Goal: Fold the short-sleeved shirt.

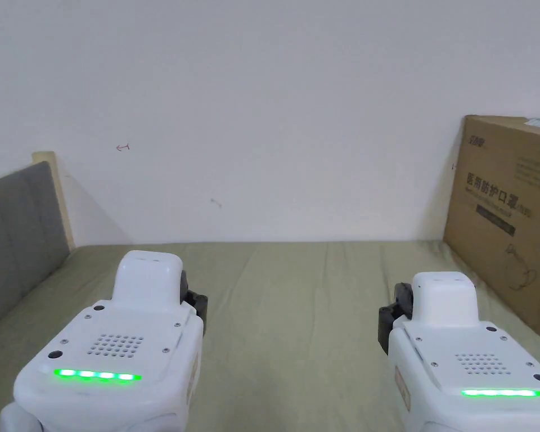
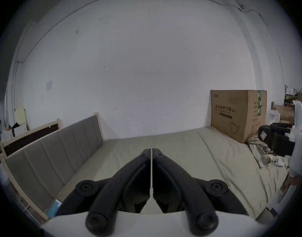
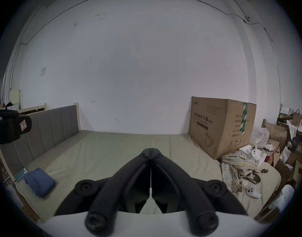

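Though I hold both tongs out over the olive bed sheet, nothing of the fold looks begun, as far as I can judge. At the far left in the right gripper view, a folded blue garment lies by the grey padded headboard; whether it belongs to my task I cannot tell. My left gripper has its jaws pressed together on nothing, above bare sheet. My right gripper is likewise closed and empty. Further right stands a cardboard box, and just beside it, near the bed's right edge, lies a crumpled plaid shirt, which I take to be the short-sleeved one. It remains to be fetched, spread flat and folded
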Motion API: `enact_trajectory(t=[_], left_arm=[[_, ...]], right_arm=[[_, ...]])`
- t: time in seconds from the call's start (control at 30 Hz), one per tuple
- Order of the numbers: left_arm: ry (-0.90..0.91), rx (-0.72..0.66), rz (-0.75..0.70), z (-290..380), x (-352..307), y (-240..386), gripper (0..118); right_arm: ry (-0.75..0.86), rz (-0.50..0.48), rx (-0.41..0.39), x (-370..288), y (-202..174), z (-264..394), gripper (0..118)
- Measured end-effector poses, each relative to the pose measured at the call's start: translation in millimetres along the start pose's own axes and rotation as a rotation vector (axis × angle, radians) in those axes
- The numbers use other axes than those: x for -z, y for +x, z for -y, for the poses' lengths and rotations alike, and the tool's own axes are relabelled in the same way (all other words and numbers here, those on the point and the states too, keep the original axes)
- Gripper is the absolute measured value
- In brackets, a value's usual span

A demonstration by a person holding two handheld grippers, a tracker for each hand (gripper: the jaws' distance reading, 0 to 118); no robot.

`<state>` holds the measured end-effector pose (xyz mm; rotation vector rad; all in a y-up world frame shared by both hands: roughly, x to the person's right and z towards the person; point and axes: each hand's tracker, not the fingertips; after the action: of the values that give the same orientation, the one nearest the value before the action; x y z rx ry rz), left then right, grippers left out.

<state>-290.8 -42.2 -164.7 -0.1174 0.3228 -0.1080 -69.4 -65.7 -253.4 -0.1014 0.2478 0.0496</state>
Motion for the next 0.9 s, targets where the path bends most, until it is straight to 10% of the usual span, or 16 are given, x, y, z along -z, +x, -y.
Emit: enact_trajectory(t=[0.3,0.37,0.43,0.5,0.63,0.9], left_arm=[[0.01,-0.034,-0.035,-7,-2,3,4],[0.0,-0.044,-0.016,-6,-1,2,24],[-0.026,-0.064,0.033,-3,0,0,80],[-0.048,-0.081,0.039,-1,2,0,104],[-0.017,-0.099,0.027,5,-4,3,104],[-0.02,-0.069,0.005,0,-4,6,105]], right_arm=[[0.01,0.01,0.027,-3,4,-4,4],[0.0,0.011,0.031,-2,4,-3,15],[-0.007,0.006,0.034,-2,4,-1,35],[-0.013,0.006,0.035,0,3,0,60],[-0.005,0.011,0.039,0,1,0,92],[-0.013,0.005,0.034,4,-3,-1,93]])
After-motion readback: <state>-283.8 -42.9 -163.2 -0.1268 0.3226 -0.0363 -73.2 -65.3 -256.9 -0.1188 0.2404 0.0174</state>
